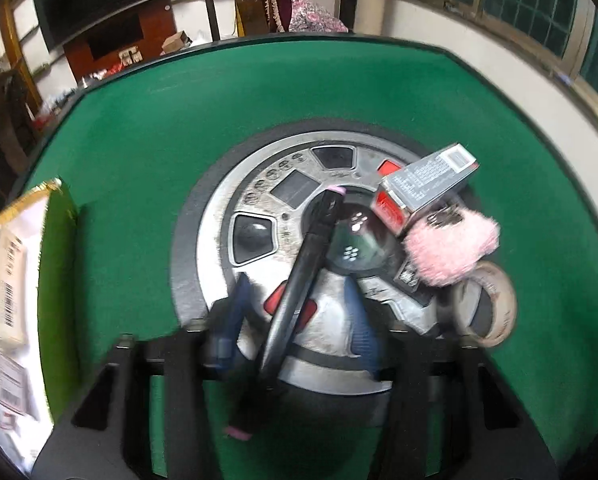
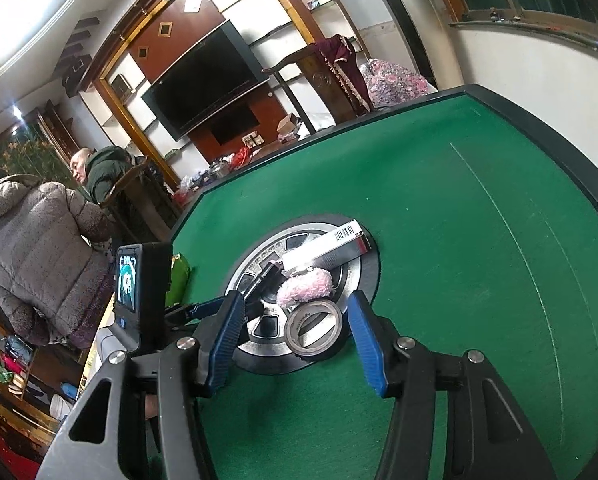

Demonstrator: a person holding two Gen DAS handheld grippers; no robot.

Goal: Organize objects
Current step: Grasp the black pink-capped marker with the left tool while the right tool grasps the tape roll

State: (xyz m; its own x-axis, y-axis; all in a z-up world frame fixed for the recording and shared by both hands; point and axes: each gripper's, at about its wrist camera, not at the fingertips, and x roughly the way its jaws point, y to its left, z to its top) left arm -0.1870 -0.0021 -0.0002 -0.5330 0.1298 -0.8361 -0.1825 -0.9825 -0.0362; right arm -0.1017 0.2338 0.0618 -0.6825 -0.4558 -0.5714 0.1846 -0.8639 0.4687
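Two people only in right view; right gripper spread, empty; left gripper unclear.

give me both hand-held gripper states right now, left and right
left hand-held gripper: closing around the black pen; firm grip cannot be told
right hand-held gripper: open, holding nothing, tape roll ahead

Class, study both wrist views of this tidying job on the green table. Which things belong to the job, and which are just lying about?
Part of the job:
black pen
silver box
pink fluffy item
tape roll
left hand-held gripper
right hand-held gripper

Just lying about:
television
wooden chair
floral cushion
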